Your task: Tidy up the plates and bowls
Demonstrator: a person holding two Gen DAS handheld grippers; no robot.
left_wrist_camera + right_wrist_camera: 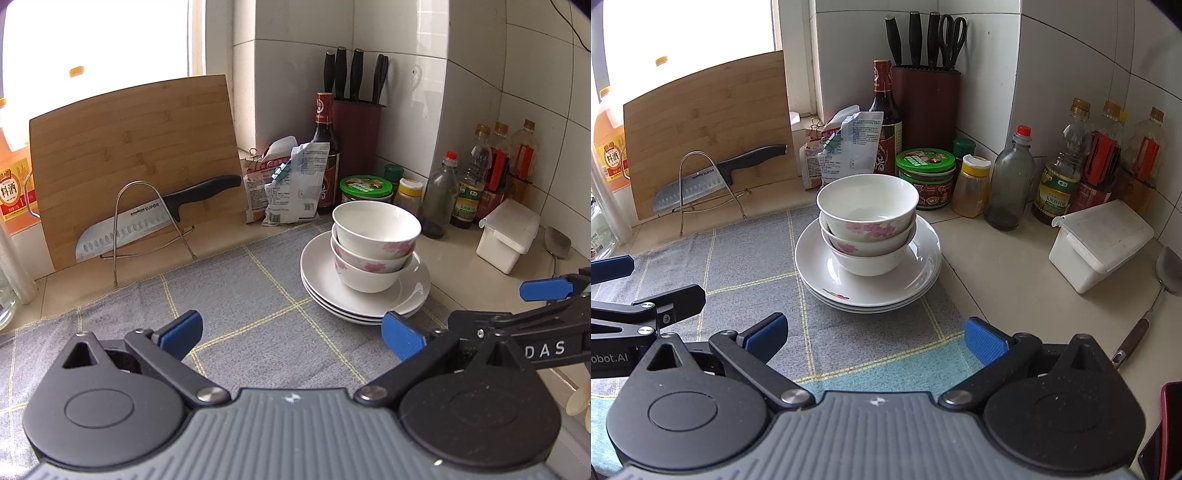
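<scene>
Three white floral-printed ceramic bowls [867, 225] sit nested, mouths up, on three stacked white round plates [868, 273] at the grey checked cloth's [746, 258] right edge. Left gripper [291, 338] and right gripper [875, 338] both gape wide before the plates, holding nothing.

Three bowls [867, 225] stacked on plates [868, 284]; right gripper [875, 341] spread wide, empty.

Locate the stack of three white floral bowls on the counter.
In both wrist views the stack of three white floral bowls sits centre on the pile of white plates, at the grey checked cloth's right edge, before the green-lidded jar.
</scene>
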